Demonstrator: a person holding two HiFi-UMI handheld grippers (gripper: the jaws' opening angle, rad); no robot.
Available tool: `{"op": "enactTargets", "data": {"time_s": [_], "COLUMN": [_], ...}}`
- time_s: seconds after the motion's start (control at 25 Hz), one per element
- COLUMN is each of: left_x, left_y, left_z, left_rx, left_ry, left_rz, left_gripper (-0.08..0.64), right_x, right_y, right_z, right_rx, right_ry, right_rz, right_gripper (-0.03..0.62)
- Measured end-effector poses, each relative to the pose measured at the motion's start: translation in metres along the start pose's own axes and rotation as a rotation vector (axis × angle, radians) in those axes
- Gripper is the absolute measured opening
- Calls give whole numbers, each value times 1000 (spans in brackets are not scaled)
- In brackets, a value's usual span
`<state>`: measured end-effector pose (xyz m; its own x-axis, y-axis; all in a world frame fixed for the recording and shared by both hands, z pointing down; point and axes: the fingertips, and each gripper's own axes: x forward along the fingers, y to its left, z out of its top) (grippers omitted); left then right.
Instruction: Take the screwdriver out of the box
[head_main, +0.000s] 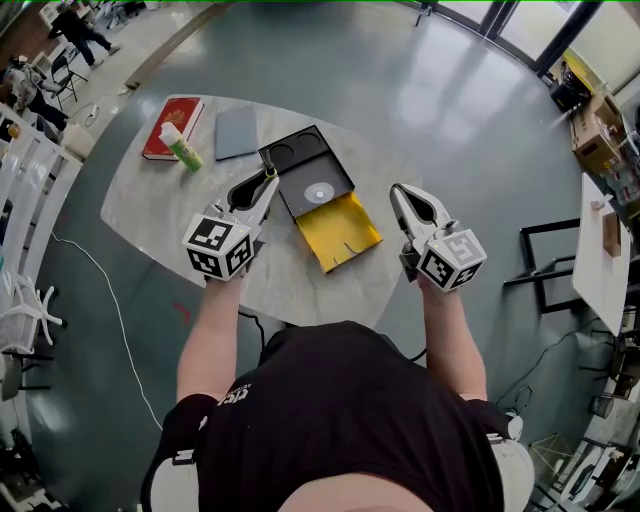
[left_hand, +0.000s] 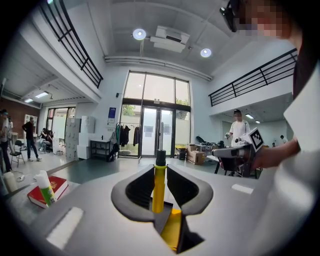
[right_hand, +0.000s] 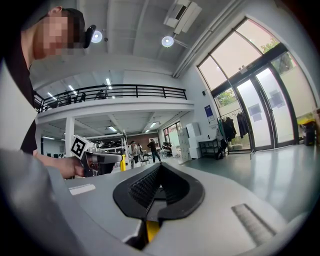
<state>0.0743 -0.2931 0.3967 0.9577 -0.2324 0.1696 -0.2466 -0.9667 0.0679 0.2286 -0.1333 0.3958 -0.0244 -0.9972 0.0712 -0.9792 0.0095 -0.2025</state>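
Note:
My left gripper (head_main: 264, 186) (left_hand: 160, 169) is shut on a yellow screwdriver (left_hand: 158, 185) with a black end. The screwdriver stands upright between the jaws, and its tip (head_main: 270, 172) pokes out just left of the open black box (head_main: 312, 185) on the white table (head_main: 150, 205). The box lies open with round recesses in its black insert, and a yellow part (head_main: 340, 232) lies at its near end. My right gripper (head_main: 399, 192) (right_hand: 159, 166) hangs to the right of the box, beyond the table's edge. It is shut with nothing between its jaws.
A red book (head_main: 172, 125) (left_hand: 50, 189), a green and white bottle (head_main: 181, 146) and a grey pad (head_main: 236, 131) lie at the table's far left. A white cable (head_main: 110, 300) runs over the floor. People stand far off in the hall.

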Motion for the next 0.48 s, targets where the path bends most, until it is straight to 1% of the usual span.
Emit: {"op": "enactTargets", "data": {"time_s": [0.48], "left_x": [1], "left_y": [-1], "left_z": [2], "left_rx": [-4], "left_ry": [-20], "left_rz": [-8], "left_gripper": [78], "right_x": [3], "right_y": [-2], "right_z": [-3], "right_rx": [9], "right_ry": [5], "right_rz": [4], "right_gripper": [11]}}
